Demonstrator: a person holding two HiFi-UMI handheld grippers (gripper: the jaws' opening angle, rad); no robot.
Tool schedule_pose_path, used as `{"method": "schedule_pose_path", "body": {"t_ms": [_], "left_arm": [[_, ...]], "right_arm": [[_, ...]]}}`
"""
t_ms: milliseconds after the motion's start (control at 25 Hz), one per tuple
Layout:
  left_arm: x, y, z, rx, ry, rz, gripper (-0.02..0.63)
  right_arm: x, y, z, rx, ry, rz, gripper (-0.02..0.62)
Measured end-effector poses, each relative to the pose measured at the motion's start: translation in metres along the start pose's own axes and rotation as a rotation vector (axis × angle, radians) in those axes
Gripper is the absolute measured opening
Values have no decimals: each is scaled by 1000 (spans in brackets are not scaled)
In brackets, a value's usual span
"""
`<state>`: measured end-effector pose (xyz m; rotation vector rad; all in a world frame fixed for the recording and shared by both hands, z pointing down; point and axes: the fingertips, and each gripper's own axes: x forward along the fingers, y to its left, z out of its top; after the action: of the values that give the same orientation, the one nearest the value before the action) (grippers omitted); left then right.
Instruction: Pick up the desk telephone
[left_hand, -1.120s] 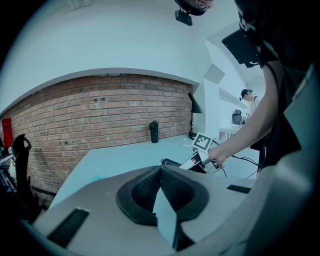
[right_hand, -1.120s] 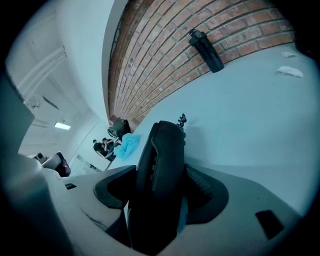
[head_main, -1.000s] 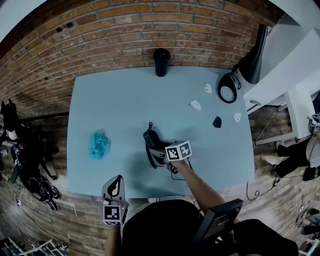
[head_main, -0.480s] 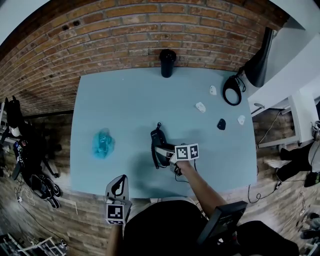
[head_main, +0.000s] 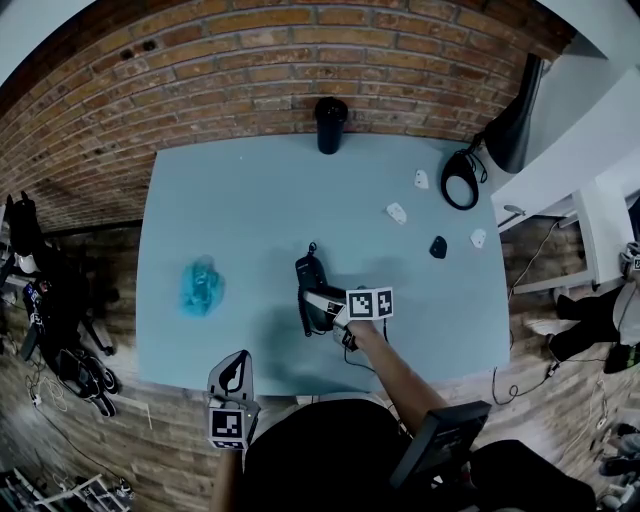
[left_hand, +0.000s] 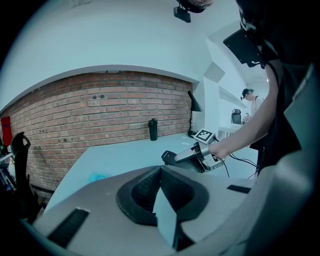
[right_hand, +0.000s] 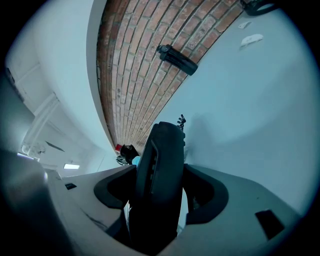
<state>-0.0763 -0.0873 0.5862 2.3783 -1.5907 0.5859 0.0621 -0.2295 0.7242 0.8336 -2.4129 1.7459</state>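
Note:
The black desk telephone (head_main: 309, 288) is a handset near the middle of the pale blue table (head_main: 230, 200). My right gripper (head_main: 316, 306) is shut on it, with one jaw on each side. In the right gripper view the telephone (right_hand: 160, 165) stands on edge between the pads of the right gripper (right_hand: 159, 197), and a bit of cord (right_hand: 181, 120) shows at its far end. Whether it touches the table I cannot tell. My left gripper (head_main: 232, 377) hangs shut and empty off the table's near edge. From there I see the telephone (left_hand: 171, 156) and the right gripper (left_hand: 192, 154).
A black tumbler (head_main: 330, 123) stands at the table's far edge by the brick wall. A crumpled blue thing (head_main: 200, 287) lies at the left. Small white pieces (head_main: 397, 212), a small black object (head_main: 438, 246), a black cable loop (head_main: 458, 180) and a black lamp (head_main: 512, 115) are at the right.
My right gripper has rolled with the telephone in it, turning the handset on edge, and has hardly shifted. The left gripper has stayed where it was.

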Motion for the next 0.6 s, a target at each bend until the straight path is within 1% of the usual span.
{"method": "schedule_pose_path", "body": {"t_ms": [240,400,600], "left_arm": [[1,-4,-3,-1,15,-1,17],[0,-2,-3,-7,5,6,17],[1,-3,-2,-8,6,4,17]], "right_arm": [[-2,6,7,19,-26,26,282],[-1,16,14,53,-53,60,282],[0,32,23,56,-74,105,282]]}}
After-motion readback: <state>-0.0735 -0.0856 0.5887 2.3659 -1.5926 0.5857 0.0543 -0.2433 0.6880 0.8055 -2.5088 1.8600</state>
